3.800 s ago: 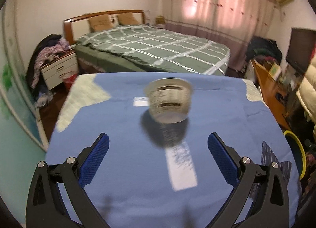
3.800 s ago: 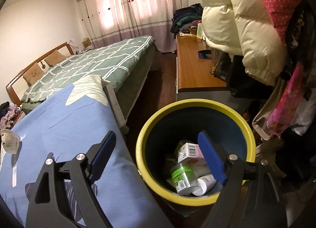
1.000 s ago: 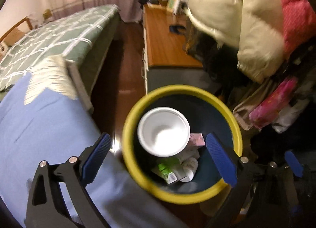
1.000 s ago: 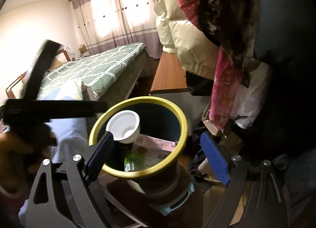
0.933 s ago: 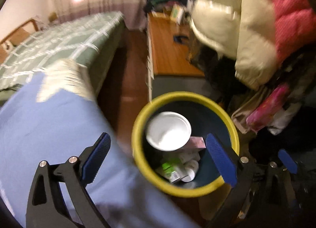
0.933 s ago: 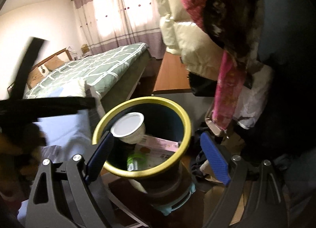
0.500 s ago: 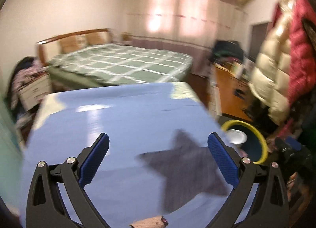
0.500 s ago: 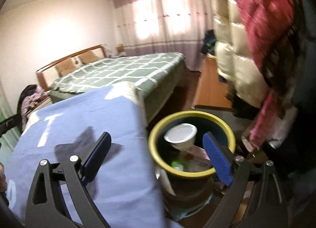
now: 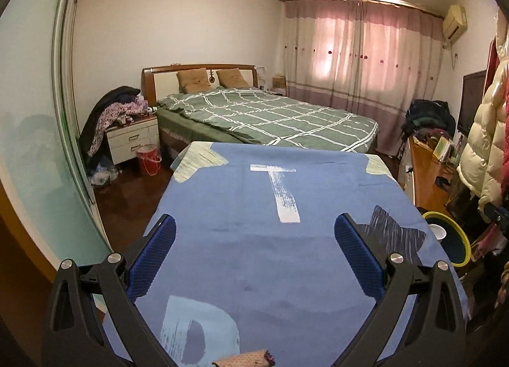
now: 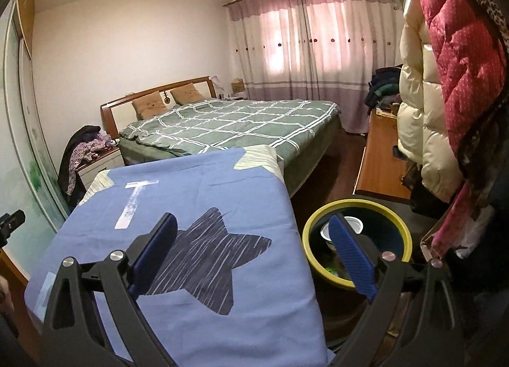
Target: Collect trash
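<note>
My left gripper hangs open over the blue-cloth table with nothing between its fingers. No trash shows on the cloth in either view. The yellow-rimmed bin stands on the floor past the table's right edge, and a white cup lies inside it. In the right wrist view my right gripper is open and empty, straddling the right edge of the table and the bin. Its right finger hides part of the cup and the other trash below it.
A bed with a green checked cover lies beyond the table. A nightstand piled with clothes and a red bucket stand at the left. A low wooden cabinet and hanging coats crowd the bin's right side.
My left gripper has swung from above the bin back over the blue table, leaving the white cup in the bin. The right gripper has risen and turned left toward the table.
</note>
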Tool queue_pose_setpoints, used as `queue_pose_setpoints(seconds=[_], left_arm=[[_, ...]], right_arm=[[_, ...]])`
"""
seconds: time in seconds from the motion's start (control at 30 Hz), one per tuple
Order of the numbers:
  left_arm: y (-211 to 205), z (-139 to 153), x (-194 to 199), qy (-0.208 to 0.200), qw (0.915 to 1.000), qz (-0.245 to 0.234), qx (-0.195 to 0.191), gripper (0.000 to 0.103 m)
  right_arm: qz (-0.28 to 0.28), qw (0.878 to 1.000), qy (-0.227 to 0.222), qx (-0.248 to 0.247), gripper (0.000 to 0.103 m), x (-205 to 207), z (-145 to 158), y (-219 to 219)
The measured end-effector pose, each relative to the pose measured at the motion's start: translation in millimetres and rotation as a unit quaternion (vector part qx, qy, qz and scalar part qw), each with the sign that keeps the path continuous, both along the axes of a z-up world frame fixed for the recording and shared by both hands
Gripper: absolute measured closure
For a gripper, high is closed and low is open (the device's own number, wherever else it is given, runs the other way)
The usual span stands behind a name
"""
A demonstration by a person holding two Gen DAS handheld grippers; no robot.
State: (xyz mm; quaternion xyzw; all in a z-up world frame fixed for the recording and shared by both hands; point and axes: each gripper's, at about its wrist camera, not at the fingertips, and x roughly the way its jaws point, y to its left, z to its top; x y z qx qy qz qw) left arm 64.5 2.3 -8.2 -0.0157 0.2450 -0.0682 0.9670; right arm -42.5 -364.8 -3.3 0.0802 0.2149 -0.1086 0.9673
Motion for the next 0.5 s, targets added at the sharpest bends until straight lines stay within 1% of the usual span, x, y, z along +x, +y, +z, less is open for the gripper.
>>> queue_pose_setpoints(seconds=[0.1,0.2,0.5], left_arm=[[0.5,0.3,-7.0,0.000,1.0000,-0.004,-0.006,0.005],[-11.1,3.8,-9.9,-0.003,1.0000,-0.007,-0.003,0.005],[-20.5,10.5,-13.8,-0.010,0.9999,-0.012,0.000,0.005]], right_arm=[[0.006,1.000,-0.002,-0.002,0.011,-0.9,1.9,4.2],[0.012,1.000,-0.005,-0.001,0.011,-1.8,3.6,6.0],[0.012,1.000,-0.012,0.000,0.011,-4.9,6.3,6.4]])
